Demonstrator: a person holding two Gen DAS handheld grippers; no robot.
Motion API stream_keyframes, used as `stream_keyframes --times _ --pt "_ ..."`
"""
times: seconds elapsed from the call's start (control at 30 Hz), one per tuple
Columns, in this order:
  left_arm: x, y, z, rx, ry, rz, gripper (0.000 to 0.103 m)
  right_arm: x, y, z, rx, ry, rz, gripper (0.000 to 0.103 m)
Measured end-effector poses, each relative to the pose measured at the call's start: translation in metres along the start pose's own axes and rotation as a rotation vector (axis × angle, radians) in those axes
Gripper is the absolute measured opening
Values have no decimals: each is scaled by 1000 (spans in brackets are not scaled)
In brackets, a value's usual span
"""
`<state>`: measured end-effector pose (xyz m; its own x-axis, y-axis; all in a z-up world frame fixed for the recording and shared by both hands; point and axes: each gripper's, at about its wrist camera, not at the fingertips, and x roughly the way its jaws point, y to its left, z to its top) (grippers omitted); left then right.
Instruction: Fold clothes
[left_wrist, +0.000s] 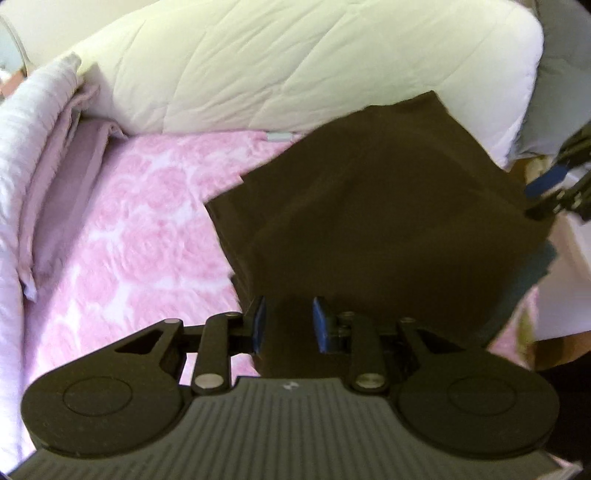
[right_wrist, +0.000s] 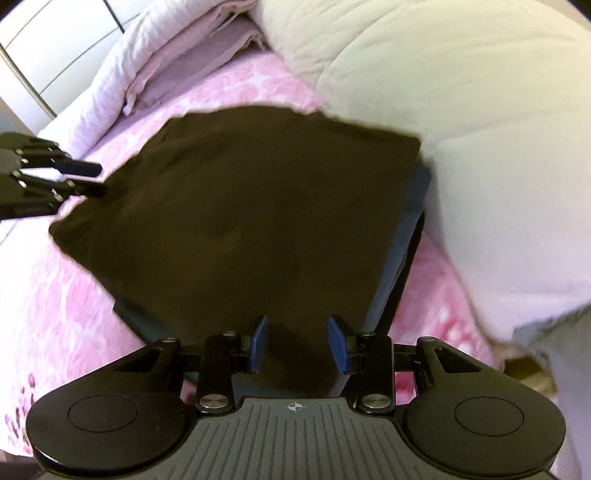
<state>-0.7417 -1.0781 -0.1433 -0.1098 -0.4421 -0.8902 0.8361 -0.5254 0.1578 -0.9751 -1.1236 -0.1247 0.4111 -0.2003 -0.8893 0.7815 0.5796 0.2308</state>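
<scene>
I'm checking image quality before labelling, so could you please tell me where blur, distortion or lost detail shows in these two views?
Left wrist view: fisheye bends the white duvet; the dark garment is nearly featureless, its edges smeared. Right wrist view: the garment's far edge is blurred, the pink floral bedspread is soft, and the frame corners vignette.

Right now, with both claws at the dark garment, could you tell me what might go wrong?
1. The dark garment lies over a blue garment; a lift could drag the blue one along.
2. The left claw and right claw each straddle an edge; whether the pads pinch it is unclear, so the cloth may slip out.
3. The duvet lies close; a fold could catch on it.
</scene>
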Motion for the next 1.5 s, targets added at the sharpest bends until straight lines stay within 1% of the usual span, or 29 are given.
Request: stream_keyframes --times 0.07,0.17,0.27,0.5,0.6,0.7,0.83,0.93,0.97,1.0,1.03,1.07,1.1,1.13,1.17,1.2,1.27,1.3,1.47,1.5 --pt "11 -13 -9 40 24 -1 22 8 2 -6 22 7 -13 40" --pt "24 -23 -15 93 9 18 20 12 0 -4 42 25 -24 40" --pt "24 -18 -12 75 3 11 20 8 1 -4 25 35 -46 40" --pt "9 -19 -22 52 -17 20 20 4 13 -9 17 54 -104 40" --pt "-7 -22 -31 86 -34 30 21 -5 16 -15 -4 51 -107 40" --pt "-13 -25 -41 118 -48 36 21 -13 20 -29 -70 55 -116 41" --pt "-18 -23 -51 105 -61 37 22 -12 15 -47 -4 102 -128 42" --pt "-30 -23 -57 57 -75 38 26 -16 21 -56 43 113 -140 43" --pt "-34 -23 -60 32 -80 33 29 -18 25 -59 53 109 -144 44" --pt "-40 -23 -64 9 -85 27 31 -21 29 -62 63 105 -149 48" --pt "-45 -23 -68 -14 -91 20 32 -24 35 -64 72 98 -163 56" --pt "-52 -22 -74 -36 -101 11 35 -28 41 -66 81 91 -178 61" --pt "-59 -22 -80 -56 -113 0 39 -33 47 -68 92 75 -194 69" --pt "-65 -23 -87 -75 -126 -11 43 -38 53 -70 103 60 -203 72" --pt "-72 -22 -95 -91 -136 -23 50 -42 61 -73 114 47 -209 72" --pt "-78 -22 -102 -106 -143 -33 59 -47 68 -76 125 35 -214 73" --pt "-91 -22 -118 -146 -153 -49 70 -55 84 -82 148 14 -221 74" --pt "-97 -20 -126 -169 -148 -56 78 -58 93 -86 158 7 -224 74" --pt "-125 -15 -158 -327 -117 -73 99 -74 131 -100 182 -16 -223 75" --pt "-129 -16 -163 -350 -117 -69 100 -78 137 -102 182 -20 -224 76"
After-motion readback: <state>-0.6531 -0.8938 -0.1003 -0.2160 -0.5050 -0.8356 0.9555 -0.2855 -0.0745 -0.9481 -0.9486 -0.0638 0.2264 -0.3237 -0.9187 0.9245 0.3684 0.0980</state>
